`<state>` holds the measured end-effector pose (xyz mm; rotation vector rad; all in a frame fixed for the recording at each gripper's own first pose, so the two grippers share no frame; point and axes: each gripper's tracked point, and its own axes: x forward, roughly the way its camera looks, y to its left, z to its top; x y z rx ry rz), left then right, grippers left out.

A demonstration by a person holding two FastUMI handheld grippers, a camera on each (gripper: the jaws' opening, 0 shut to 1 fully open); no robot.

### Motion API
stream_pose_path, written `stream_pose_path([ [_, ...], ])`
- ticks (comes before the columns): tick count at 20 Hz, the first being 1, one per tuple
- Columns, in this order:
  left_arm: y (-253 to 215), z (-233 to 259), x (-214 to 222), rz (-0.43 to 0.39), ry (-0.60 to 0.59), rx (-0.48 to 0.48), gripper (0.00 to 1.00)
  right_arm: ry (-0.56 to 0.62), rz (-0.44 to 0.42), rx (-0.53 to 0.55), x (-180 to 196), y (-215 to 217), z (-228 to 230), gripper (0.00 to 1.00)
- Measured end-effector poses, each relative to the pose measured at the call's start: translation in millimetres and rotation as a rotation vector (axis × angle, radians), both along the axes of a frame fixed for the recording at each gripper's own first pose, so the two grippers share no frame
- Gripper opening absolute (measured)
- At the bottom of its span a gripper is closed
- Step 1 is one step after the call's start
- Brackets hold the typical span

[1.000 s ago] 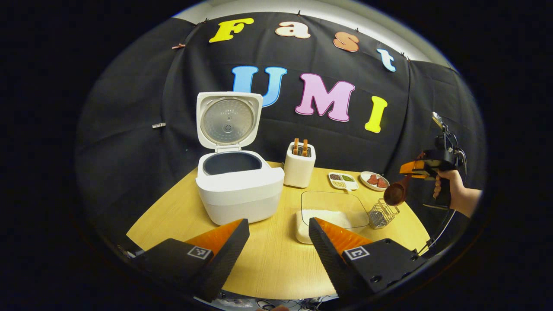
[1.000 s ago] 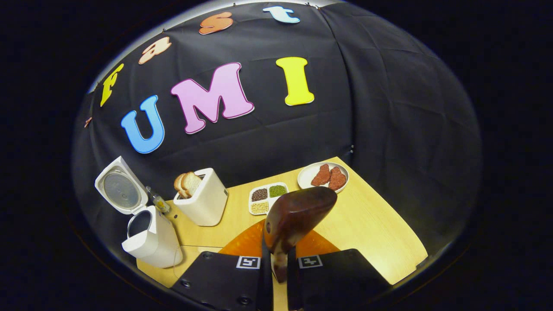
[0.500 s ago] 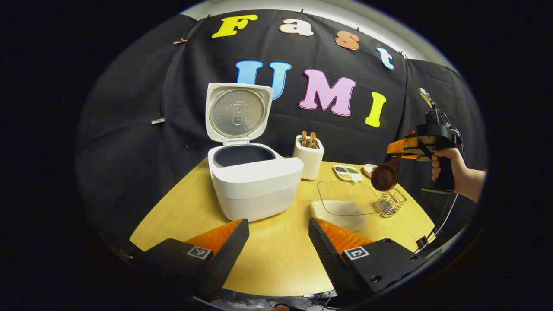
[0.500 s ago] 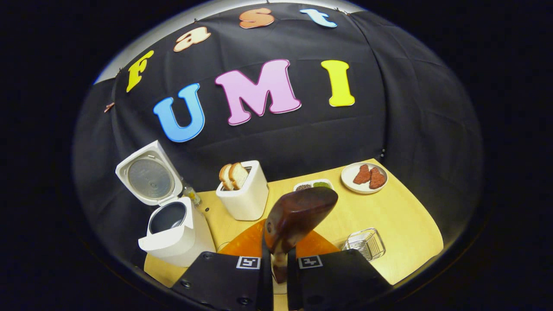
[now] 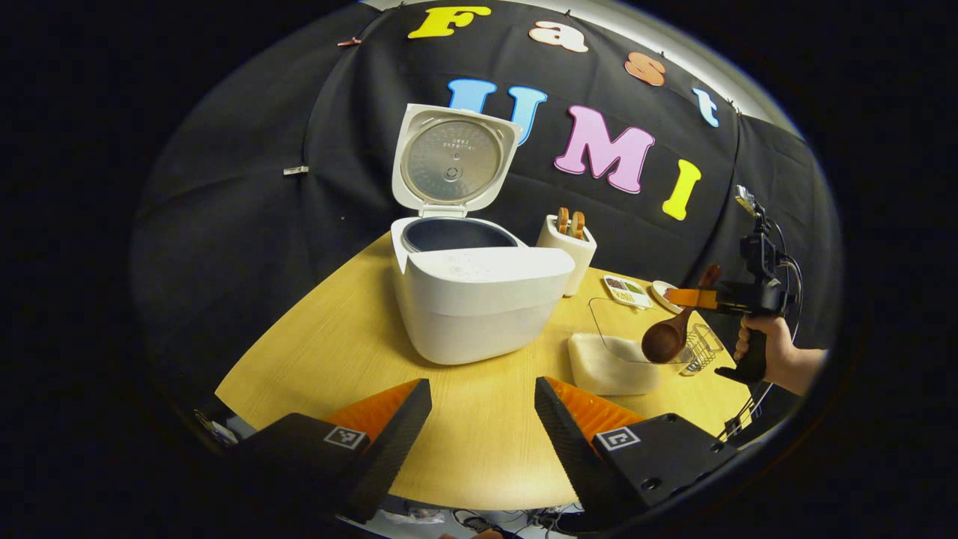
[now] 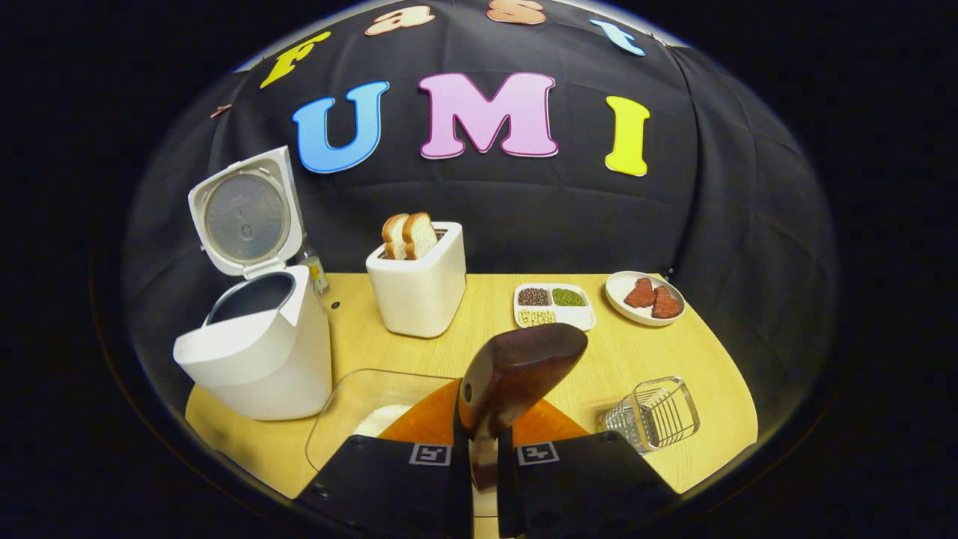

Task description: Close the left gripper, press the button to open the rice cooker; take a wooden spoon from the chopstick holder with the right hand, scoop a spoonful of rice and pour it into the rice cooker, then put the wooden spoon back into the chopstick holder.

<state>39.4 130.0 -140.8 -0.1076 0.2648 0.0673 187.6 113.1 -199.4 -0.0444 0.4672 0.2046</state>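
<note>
Two tools are at work, and the change lies mostly with the right one. The right tool (image 6: 484, 457) grips the wooden spoon (image 6: 516, 370) by its handle between narrow, pressing fingers, and over the last second it has swung from beside the wire chopstick holder (image 6: 655, 414) toward the clear rice container (image 6: 359, 408), lower and closer to the bench (image 6: 673, 352) than before. In the left gripper view the spoon's bowl now hangs just above the container's near rim, with the holder just behind it on the right. The left tool (image 5: 483, 419) stands wide and holds nothing; it has drifted nearer the rice cooker (image 5: 479, 299), whose lid is up and pot exposed. This suggests the button and spoon-fetching steps are done, and the scoop comes next: the bowl likely has to dip into the white rice before travelling left to the open cooker.
</note>
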Motion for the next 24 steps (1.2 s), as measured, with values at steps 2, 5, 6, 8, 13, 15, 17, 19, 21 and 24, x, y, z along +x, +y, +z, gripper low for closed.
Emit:
stream_pose_path([
  [2,1,-6,-3,0.001,0.014,-0.007,0.96,0.019,-0.003,0.000,-7,3,-15,0.17],
  [5,1,-9,-2,0.006,0.018,-0.014,0.96,0.032,-0.024,0.036,-19,17,-21,0.17],
  [6,-1,-10,-1,0.004,0.018,-0.019,0.96,0.056,-0.026,0.062,-25,24,-25,0.17],
  [8,-3,-11,-3,0.005,0.016,-0.029,0.96,0.101,-0.033,0.121,-35,38,-30,0.17],
  [13,-10,-17,-9,-0.002,0.022,-0.062,0.96,0.193,-0.049,0.241,-50,60,-31,0.17],
  [15,-12,-18,-13,0.003,0.023,-0.114,0.96,0.235,-0.087,0.318,-50,62,-32,0.17],
  [17,-11,-19,-14,0.019,0.022,-0.148,0.96,0.273,-0.129,0.392,-48,61,-32,0.17],
  [19,-7,-23,-18,0.032,0.021,-0.159,0.96,0.308,-0.155,0.463,-46,58,-34,0.17],
  [21,-3,-23,-17,0.039,0.022,-0.168,0.96,0.344,-0.192,0.538,-45,53,-38,0.17],
  [24,5,-22,-21,0.061,0.016,-0.172,0.96,0.401,-0.292,0.670,-43,39,-44,0.17],
])
